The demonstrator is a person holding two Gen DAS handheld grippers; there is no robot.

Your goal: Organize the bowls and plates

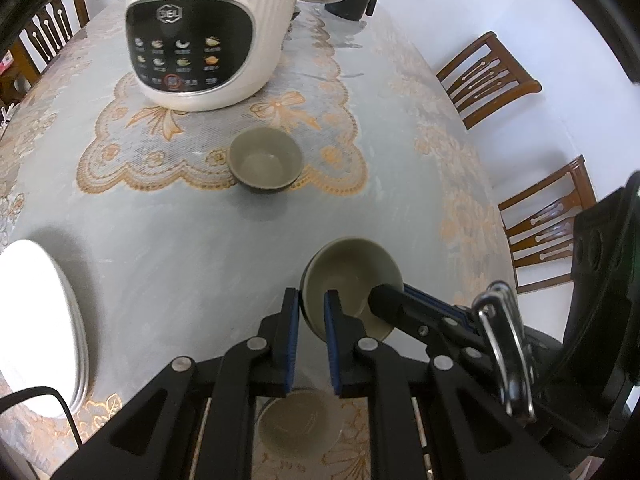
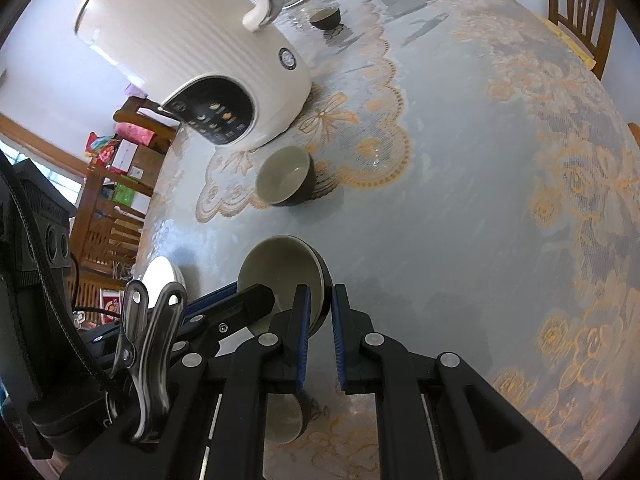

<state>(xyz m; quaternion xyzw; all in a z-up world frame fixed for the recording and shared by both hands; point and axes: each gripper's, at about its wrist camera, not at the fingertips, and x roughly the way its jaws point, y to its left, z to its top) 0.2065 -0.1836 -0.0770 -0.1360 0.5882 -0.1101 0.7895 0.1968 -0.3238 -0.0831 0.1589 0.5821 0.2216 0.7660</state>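
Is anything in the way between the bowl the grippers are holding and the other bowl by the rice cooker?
Nothing visible. Only bare tablecloth lies between the held bowl and the bowl near the rice cooker.

We hold both grippers angled steeply downward, side by side. Our left gripper (image 1: pixel 312 300) has its blue-padded jaws clamped on one side of a bowl's (image 1: pixel 352 272) rim, and our right gripper (image 2: pixel 320 300) grips the opposite side of that rim, its jaws closed likewise.
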